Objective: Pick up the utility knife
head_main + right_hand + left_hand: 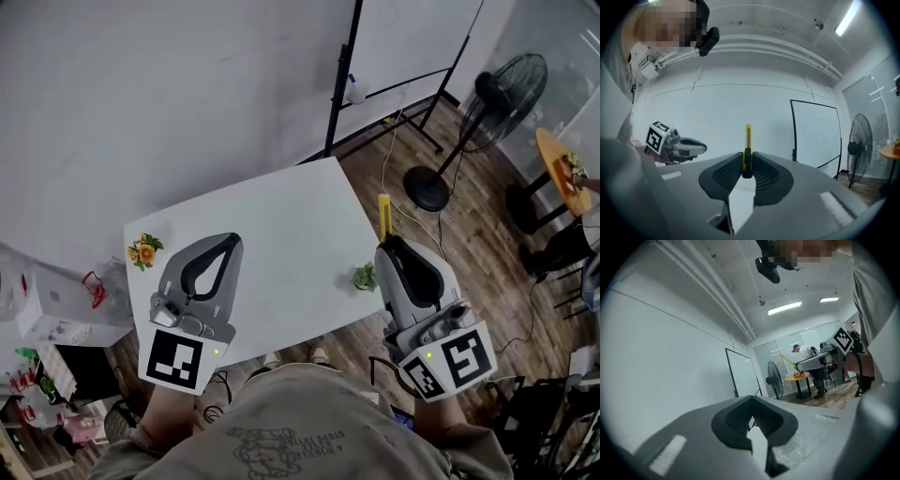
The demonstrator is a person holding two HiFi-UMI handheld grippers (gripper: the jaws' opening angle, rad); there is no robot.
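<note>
Two grippers are in your hands, held side by side above a white table (281,211) and pointing away from you toward a pale wall. At the far left, a small orange flower ornament (143,251) sits on the table's left corner. Just right of it, your left gripper (231,242) hangs over the left half of the tabletop. In the left gripper view, this left gripper (751,401) has its fingers closed together at the tips, with nothing between them. A small green plant (364,277) sits at the table's right edge.

Just right of the plant, beyond the table edge and over the wooden floor (487,253), is your right gripper (388,247). Its fingers are clamped narrowly on the yellow utility knife (383,214), which sticks out forward past the fingertips, off the table and in the air. In the right gripper view, the right gripper (747,165) pinches the utility knife (748,140) between its dark ribbed pads (764,176); the knife stands on its thin edge, upright and centred. That view also shows the left gripper (677,147) off to the left.

Farther right, a black-framed whiteboard (412,37) stands against the wall. Beside it is a black pedestal fan (506,94), and at the far right a round wooden side table (555,159).
</note>
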